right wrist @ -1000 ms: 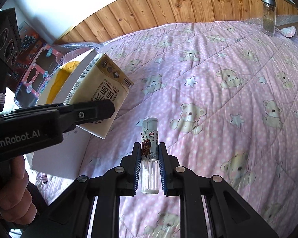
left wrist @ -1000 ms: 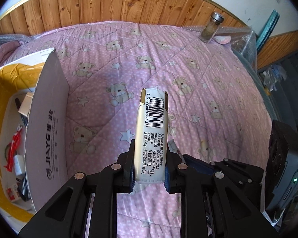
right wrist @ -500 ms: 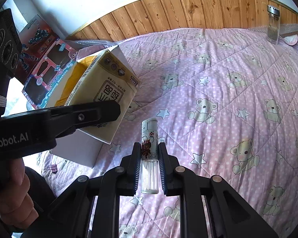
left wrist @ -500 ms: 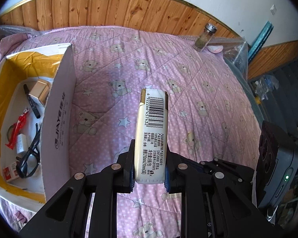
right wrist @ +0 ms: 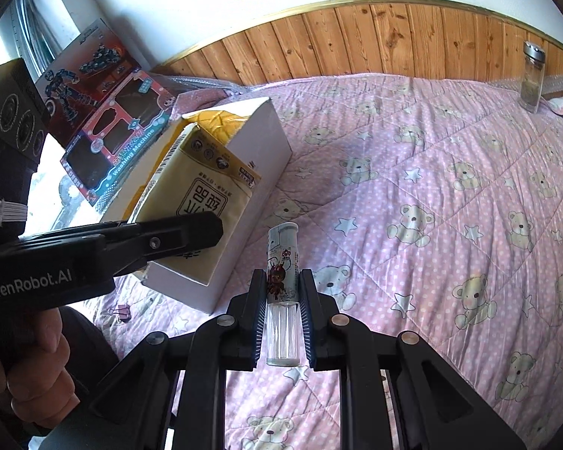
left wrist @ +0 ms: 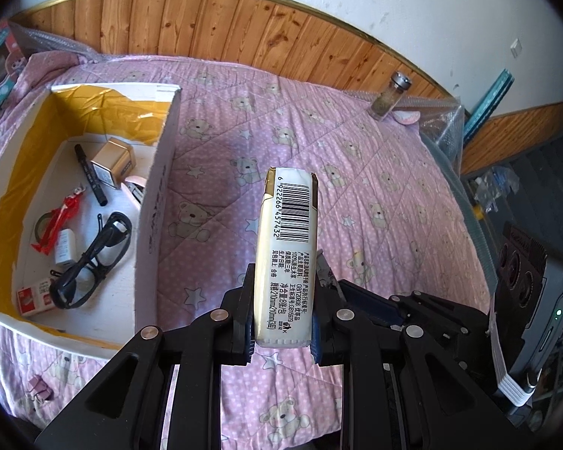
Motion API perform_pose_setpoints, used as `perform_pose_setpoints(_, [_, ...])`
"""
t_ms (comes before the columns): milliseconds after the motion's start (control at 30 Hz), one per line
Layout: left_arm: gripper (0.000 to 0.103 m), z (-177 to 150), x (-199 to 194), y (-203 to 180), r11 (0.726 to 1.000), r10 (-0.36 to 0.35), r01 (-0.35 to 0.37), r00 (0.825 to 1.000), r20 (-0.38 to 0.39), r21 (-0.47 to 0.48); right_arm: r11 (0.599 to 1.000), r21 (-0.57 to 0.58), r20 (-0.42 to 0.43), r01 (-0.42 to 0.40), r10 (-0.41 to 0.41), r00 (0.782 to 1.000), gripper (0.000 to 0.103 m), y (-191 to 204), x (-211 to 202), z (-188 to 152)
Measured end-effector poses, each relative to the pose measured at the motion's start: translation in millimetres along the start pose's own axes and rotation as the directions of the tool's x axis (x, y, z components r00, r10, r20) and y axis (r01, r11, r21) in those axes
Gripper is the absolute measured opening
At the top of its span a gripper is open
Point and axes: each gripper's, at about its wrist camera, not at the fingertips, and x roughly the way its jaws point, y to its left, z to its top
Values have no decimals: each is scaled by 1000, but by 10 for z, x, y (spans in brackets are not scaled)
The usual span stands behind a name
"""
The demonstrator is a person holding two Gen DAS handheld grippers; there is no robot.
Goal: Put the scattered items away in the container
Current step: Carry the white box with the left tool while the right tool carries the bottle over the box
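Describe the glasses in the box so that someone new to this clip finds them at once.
Start at the white box with the yellow lining, on the pink bear quilt. On its floor, against the near right wall, lie black-framed glasses with folded arms. Nothing else in there is as large or as dark, and the slim black marker lies farther back.

Home bedroom, pink teddy-bear quilt (left wrist: 375,195) on bed, wood-panelled wall (left wrist: 225,26), toy boxes (right wrist: 105,120)
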Motion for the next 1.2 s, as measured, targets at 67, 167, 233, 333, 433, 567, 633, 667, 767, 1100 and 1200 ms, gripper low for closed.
perform_pose_setpoints(67, [23, 1, -71, 33, 1000, -5, 5, 1000, 12, -7, 1000, -13, 8, -6, 6, 1000, 18, 75, -42, 30])
perform_pose_setpoints(167, [23, -2, -176, 78, 1000, -5, 6, 999, 32, -16, 999, -34, 19, -17, 18, 1000, 18, 191, -100, 80])
perform_pose_setpoints(233, [23, 4, -238, 125, 1000, -4, 5, 999, 45, -27, 998, -53, 25, -23, 24, 999, 19, 279, -133, 119])
perform_pose_setpoints(333, [23, 15, -352, 206, 999, 41, -39, 996, 82, -30, 996, -82, 33, -28, 31, 999, 19, 412, -161, 187])
perform_pose_setpoints(433, [23, 36, -463, 334, 997, 66, -61, 992, 106, -51, 993, -111, 41, -35, 40, 998, 19, 550, -175, 259])
perform_pose_setpoints(567, [23, 63, -598, 521, 992, 108, -98, 985, 134, -77, 988, -151, 54, -47, 55, 997, 18, 744, -191, 355])
perform_pose_setpoints(633, [23, 79, -629, 615, 990, 123, -111, 983, 138, -90, 984, -170, 58, -51, 62, 996, 18, 840, -185, 408])
perform_pose_setpoints(667, [23, 93, -634, 674, 988, 132, -119, 982, 136, -99, 982, -179, 59, -53, 65, 996, 18, 884, -173, 436])
perform_pose_setpoints(767, [23, 123, -635, 831, 983, 154, -139, 979, 130, -121, 977, -206, 55, -56, 69, 996, 18, 1007, -105, 529])
perform_pose_setpoints(1100, [23, 255, -628, 1283, 966, 211, -189, 970, 117, -174, 969, -226, 22, -97, 104, 994, 18, 1266, 197, 858])
perform_pose_setpoints(1200, [23, 306, -589, 1401, 963, 213, -190, 971, 107, -190, 969, -222, 17, -105, 111, 994, 18, 1298, 282, 939])
